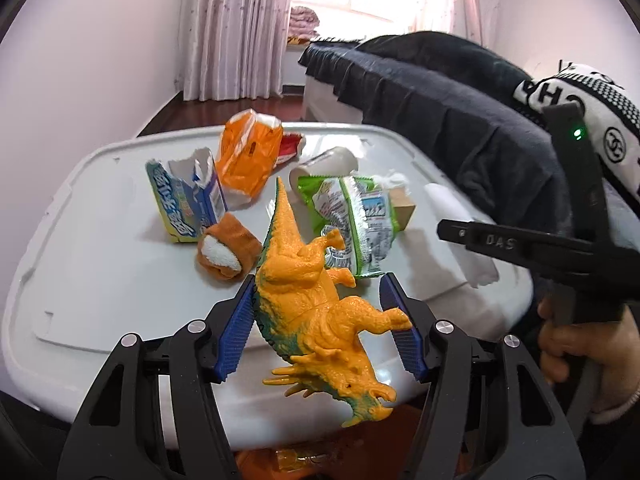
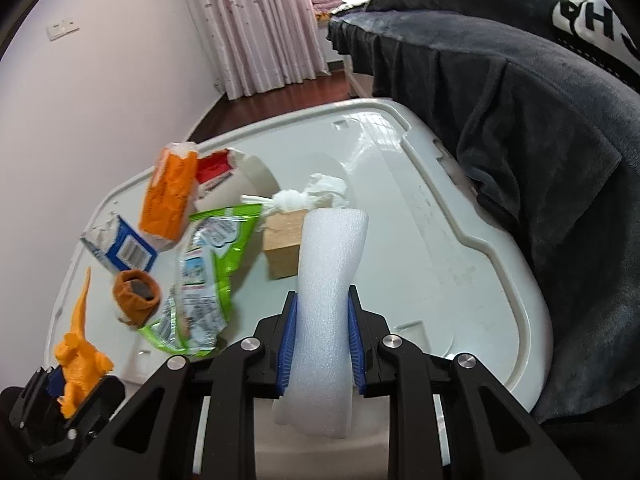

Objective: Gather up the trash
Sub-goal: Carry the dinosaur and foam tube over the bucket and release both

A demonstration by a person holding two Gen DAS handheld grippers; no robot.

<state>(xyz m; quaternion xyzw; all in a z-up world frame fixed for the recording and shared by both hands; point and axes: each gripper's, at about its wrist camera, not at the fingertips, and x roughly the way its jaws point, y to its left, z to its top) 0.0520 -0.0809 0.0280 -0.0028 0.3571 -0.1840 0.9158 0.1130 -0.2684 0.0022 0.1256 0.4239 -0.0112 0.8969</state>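
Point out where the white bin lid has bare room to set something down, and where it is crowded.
Bare room: the lid's right side, from the wooden block to the dark blanket, and the far end beyond the crumpled tissue. Another patch: the near-left corner, left of the orange sock. The middle is crowded with the green wrapper, orange bag and blue carton.

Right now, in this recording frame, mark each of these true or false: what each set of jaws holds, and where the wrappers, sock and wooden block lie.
1. The right gripper has its jaws closed on a white foam sheet. True.
2. The left gripper holds the green snack wrapper. False: an orange toy dinosaur sits between its jaws; the wrapper lies on the white lid.
3. The rolled orange sock lies on the lid. True.
4. The wooden block is inside the orange wrapper. False: it stands apart on the lid, beside the green wrapper.
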